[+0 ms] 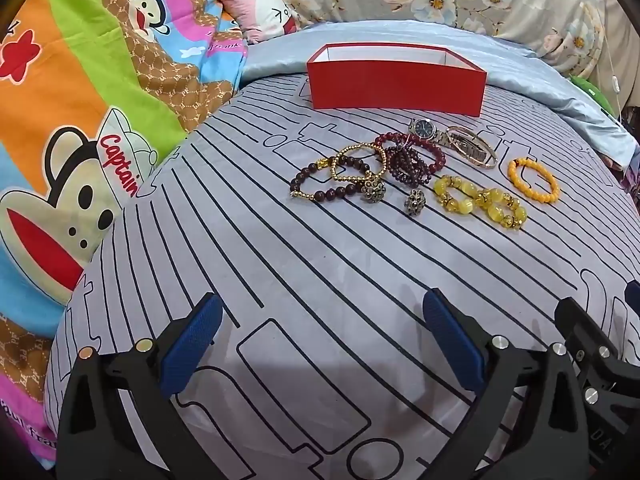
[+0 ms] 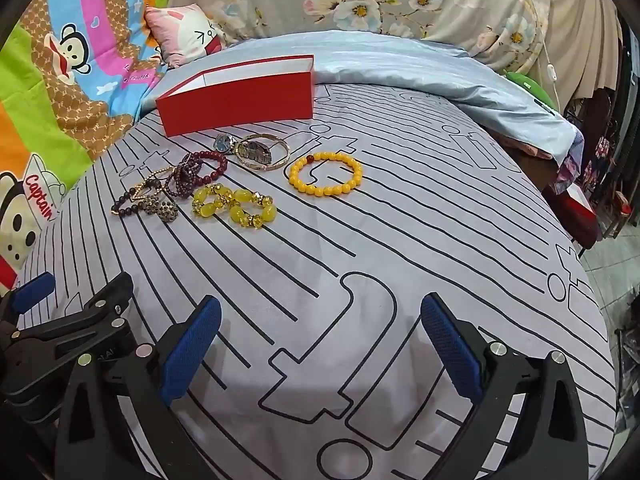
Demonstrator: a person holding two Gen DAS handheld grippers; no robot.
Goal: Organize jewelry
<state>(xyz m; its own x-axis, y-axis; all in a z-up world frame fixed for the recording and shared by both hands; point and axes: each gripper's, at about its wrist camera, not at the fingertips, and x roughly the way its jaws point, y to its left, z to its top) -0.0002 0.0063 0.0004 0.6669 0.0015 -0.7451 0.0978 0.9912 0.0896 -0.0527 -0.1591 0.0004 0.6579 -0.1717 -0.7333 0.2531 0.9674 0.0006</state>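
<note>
An open red box [image 1: 396, 82] [image 2: 240, 98] stands at the far side of the grey lined bedsheet. In front of it lies a cluster of jewelry: a watch [image 1: 424, 127] [image 2: 223, 143], gold bangles [image 1: 472, 148] [image 2: 262, 152], dark red bead bracelets [image 1: 412, 158] [image 2: 196, 170], a gold bead bracelet [image 1: 358, 166], a dark bead bracelet [image 1: 324, 188], two ornate rings [image 1: 373, 191] [image 1: 414, 202], a yellow stone bracelet [image 1: 480, 200] [image 2: 234, 204] and an orange bead bracelet [image 1: 534, 180] [image 2: 326, 174]. My left gripper [image 1: 322, 320] and right gripper [image 2: 320, 320] are open, empty, well short of the jewelry.
A colourful cartoon-monkey quilt [image 1: 80, 120] lies on the left. A pale blue blanket [image 2: 440, 76] and floral bedding [image 2: 400, 0] lie behind the box. The bed's right edge [image 2: 592, 264] drops to the floor. The right gripper's body shows in the left wrist view [image 1: 600, 352].
</note>
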